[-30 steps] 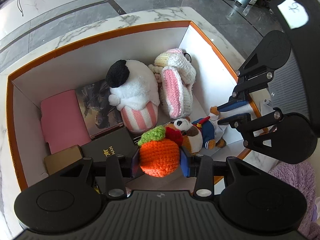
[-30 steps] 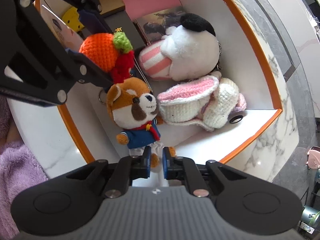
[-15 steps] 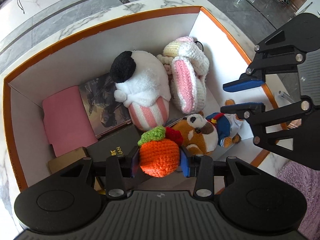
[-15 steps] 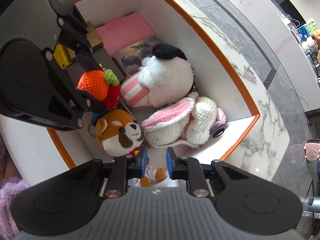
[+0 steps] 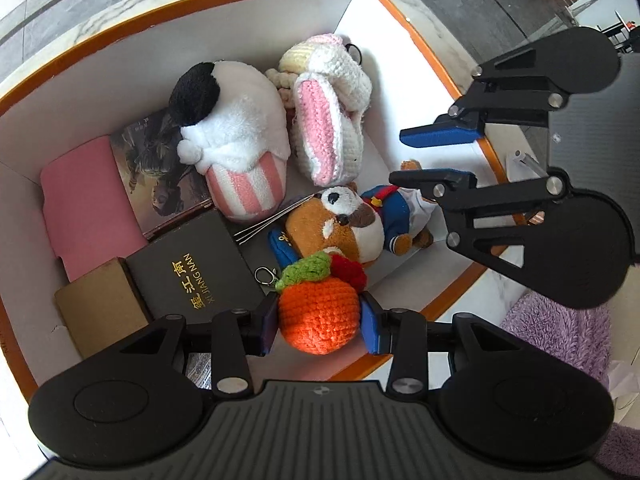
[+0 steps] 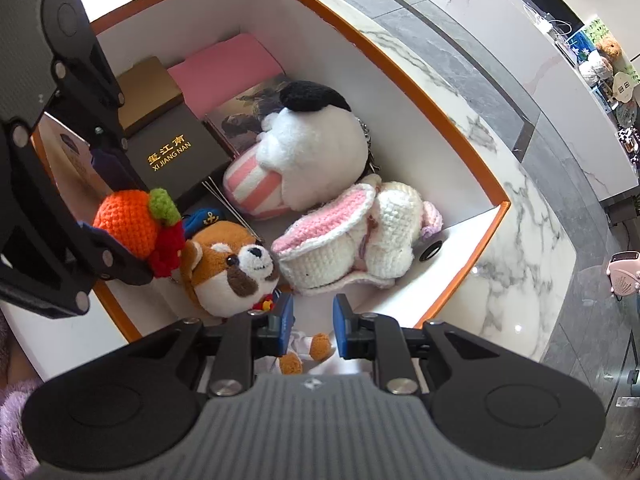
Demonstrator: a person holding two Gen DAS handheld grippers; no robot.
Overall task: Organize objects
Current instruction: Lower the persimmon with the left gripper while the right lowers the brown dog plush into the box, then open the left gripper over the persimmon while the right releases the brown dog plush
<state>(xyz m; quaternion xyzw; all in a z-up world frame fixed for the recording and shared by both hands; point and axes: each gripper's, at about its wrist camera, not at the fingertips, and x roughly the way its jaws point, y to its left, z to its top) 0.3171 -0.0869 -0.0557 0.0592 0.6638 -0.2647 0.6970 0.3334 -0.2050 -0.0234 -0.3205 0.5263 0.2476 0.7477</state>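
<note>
- Left gripper (image 5: 318, 322) squeezes the crochet orange (image 5: 318, 316) between its pads: bright orange, green leaf, red tuft on top.
- It hangs over the box (image 5: 400, 16), just above the plush dog (image 5: 340, 230).
- Right gripper (image 6: 313, 322) has just been opening; its jaws stand apart, clear of the dog's feet lying below them.

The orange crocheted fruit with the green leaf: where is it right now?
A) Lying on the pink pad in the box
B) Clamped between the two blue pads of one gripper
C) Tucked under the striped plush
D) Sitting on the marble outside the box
B: the orange crocheted fruit sits squeezed between the blue pads of the left gripper, above the box.
</note>
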